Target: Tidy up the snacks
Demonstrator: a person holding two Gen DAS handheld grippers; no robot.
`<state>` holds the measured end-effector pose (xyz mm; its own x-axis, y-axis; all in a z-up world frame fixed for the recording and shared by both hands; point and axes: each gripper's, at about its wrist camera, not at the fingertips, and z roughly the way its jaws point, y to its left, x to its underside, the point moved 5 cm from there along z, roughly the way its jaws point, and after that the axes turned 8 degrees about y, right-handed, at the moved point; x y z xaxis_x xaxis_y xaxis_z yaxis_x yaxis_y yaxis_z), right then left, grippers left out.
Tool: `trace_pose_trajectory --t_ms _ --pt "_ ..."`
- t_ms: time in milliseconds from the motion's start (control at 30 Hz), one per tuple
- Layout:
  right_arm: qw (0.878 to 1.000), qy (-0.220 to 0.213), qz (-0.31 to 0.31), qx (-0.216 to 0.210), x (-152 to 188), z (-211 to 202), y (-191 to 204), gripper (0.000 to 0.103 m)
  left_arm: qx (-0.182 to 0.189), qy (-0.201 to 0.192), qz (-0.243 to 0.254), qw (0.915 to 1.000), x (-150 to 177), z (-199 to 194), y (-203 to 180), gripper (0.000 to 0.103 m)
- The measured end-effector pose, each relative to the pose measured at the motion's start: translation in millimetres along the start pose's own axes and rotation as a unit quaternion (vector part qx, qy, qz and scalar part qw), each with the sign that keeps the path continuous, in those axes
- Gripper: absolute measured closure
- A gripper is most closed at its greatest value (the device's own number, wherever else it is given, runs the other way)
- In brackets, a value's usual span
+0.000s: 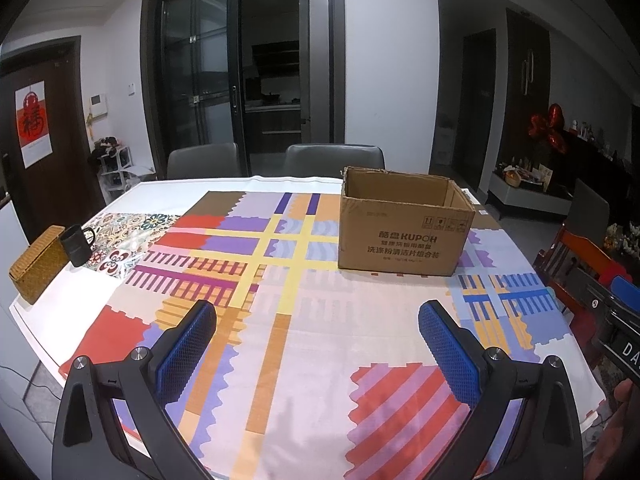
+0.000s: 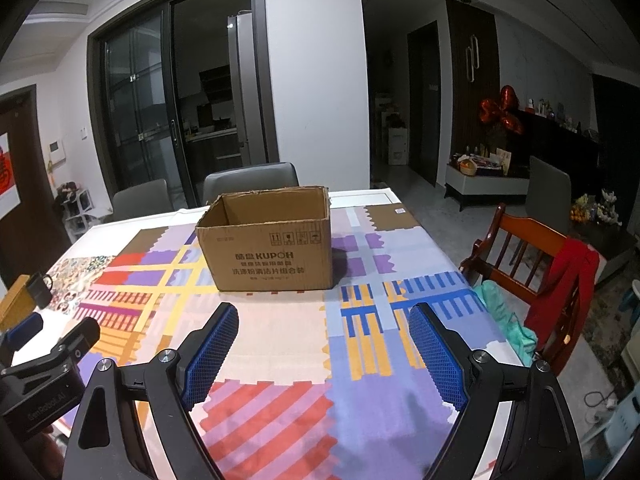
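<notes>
Hovering over the patterned worktop (image 1: 304, 360), left gripper (image 1: 318, 354) and right gripper (image 2: 324, 354) gape wide, empty. Open cardboard box (image 1: 404, 236) sits upper right of centre; likely light, stiff-walled, best gripped by its rim. No snacks visible

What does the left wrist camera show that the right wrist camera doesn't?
Only the left wrist view shows the red-and-white wall hanging whole and the woven basket in full. Only the right wrist view shows the red garment draped on the wooden chair. Both show the open cardboard box on the patterned tablecloth, the black mug, and no snacks.
</notes>
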<state>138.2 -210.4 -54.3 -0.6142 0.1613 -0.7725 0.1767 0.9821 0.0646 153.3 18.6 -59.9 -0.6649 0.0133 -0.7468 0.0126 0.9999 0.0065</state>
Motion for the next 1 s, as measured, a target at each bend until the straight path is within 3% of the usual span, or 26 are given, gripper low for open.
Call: trace_pose_trajectory --t_ms 1000 --pt "1.0 -0.002 0.0 0.001 0.7 -0.7 0.7 0.015 0.005 0.006 -0.002 1.0 5.4 0.6 2.5 0.0"
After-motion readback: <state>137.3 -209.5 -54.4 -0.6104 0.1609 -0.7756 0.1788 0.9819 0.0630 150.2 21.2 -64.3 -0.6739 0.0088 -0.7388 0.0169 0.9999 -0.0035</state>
